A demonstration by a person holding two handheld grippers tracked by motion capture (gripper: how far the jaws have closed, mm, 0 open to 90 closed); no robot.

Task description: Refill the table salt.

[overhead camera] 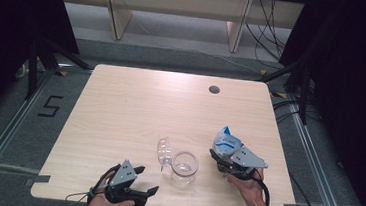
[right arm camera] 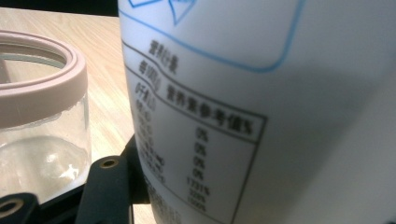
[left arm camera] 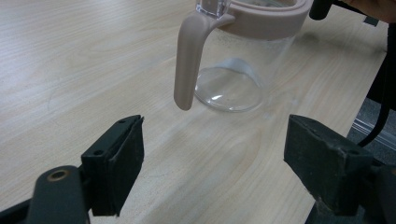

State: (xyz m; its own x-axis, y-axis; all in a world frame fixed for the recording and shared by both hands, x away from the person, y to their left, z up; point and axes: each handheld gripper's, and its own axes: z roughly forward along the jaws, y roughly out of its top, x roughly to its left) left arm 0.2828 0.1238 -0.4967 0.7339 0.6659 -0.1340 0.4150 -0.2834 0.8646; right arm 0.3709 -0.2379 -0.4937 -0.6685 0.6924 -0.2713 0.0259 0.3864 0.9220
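Right now your right hand-held gripper is clamped around a white and blue pouch, which stands up out of the jaws and leans toward the far side of the tabletop. From the right gripper view the pouch is pressed close to the camera, its printed table of figures and a blue outline facing you, with a black jaw tucked against its lower left edge. The clear glass jar with the pinkish rim sits on the tabletop just to the left of that gripper, near your edge of the table and apart from the pouch. Beside the jar on its left lies a clear lid, tipped on its side and touching or nearly touching the jar; you cannot tell which from above. Your left hand-held gripper rests low at the near edge with its jaws spread wide and nothing between them. In the left gripper view the jar stands a little beyond the open jaws, its pinkish handle hanging down toward you.
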